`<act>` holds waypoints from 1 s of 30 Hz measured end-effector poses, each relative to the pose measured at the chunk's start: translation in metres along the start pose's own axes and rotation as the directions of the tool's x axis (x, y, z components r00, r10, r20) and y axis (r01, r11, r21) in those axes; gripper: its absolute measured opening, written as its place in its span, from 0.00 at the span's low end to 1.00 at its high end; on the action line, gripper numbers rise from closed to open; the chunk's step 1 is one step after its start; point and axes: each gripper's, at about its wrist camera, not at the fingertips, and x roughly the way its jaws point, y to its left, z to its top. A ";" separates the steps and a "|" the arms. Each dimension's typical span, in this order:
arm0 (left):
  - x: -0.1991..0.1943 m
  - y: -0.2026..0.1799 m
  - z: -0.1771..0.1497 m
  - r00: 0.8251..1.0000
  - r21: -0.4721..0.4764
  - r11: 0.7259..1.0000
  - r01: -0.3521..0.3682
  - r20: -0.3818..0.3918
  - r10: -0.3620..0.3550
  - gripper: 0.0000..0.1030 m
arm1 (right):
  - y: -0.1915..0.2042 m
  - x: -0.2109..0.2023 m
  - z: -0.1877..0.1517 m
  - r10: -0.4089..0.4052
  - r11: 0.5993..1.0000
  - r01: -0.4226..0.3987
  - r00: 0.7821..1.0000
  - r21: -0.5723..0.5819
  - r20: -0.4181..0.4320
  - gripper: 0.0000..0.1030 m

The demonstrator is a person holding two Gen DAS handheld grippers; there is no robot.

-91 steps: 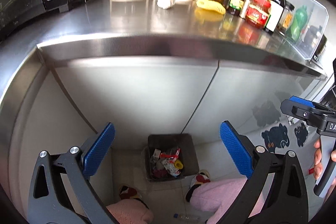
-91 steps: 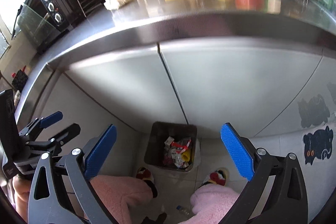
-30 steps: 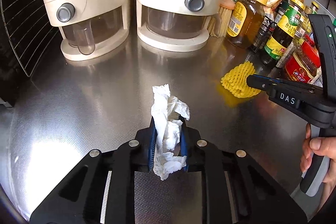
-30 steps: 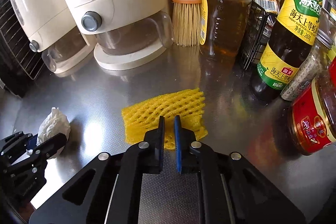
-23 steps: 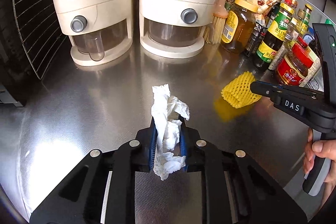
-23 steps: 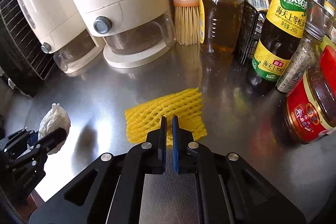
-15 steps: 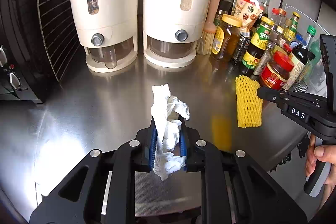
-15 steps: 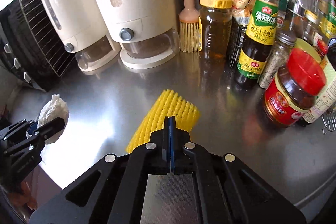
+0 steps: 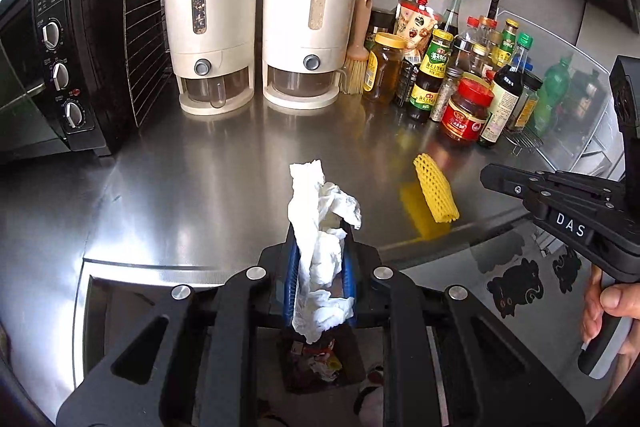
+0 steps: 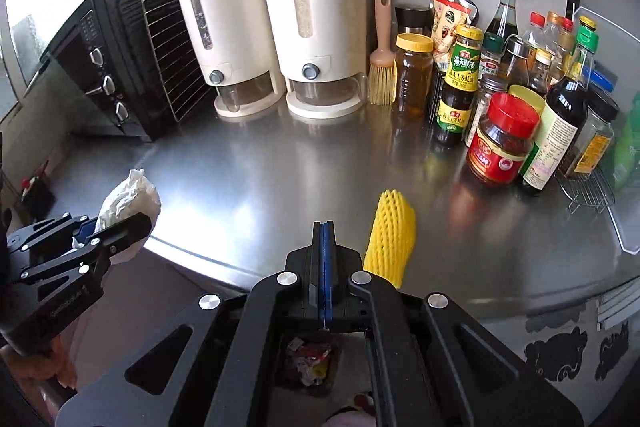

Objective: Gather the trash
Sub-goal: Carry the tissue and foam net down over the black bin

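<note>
The left gripper (image 9: 320, 267) is clamped on a crumpled white tissue (image 9: 320, 227), which stands up between its blue pads (image 9: 350, 267) and pokes out above and below them. Directly beneath this gripper, down on the floor, sits a dark trash bin (image 9: 320, 363) with colourful wrappers inside. The steel bench (image 9: 200, 187) stretches ahead of the gripper, its front edge just under the fingertips.

The right gripper (image 10: 323, 267) has its jaws pressed fully together. A yellow foam net (image 10: 390, 239) hangs by its right side, lifted clear of the bench; from the left wrist view the net (image 9: 436, 193) dangles off the tip of the right gripper (image 9: 490, 175), so a thin edge of it appears pinched there, though the contact itself is hard to make out. The same bin (image 10: 308, 367) shows below the right gripper through its frame. A hand (image 9: 604, 307) grips the right gripper's handle.

Beyond both grippers, at the back of the bench, stand two cream grain dispensers (image 9: 256, 7). To the left of them is a black oven (image 9: 52, 67) with a wire rack (image 9: 146, 39) leaning on it. To the right of the dispensers stand a brush (image 10: 382, 67), a honey-coloured jar (image 10: 414, 79), a cluster of sauce bottles (image 10: 460, 87) and a red-lidded jar (image 10: 502, 143).
</note>
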 end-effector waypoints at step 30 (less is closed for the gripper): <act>0.023 0.002 -0.022 0.999 -0.015 0.999 0.044 -0.009 -0.044 0.17 | -0.037 0.098 -0.025 -0.069 0.993 0.078 0.992 0.084 -0.105 0.12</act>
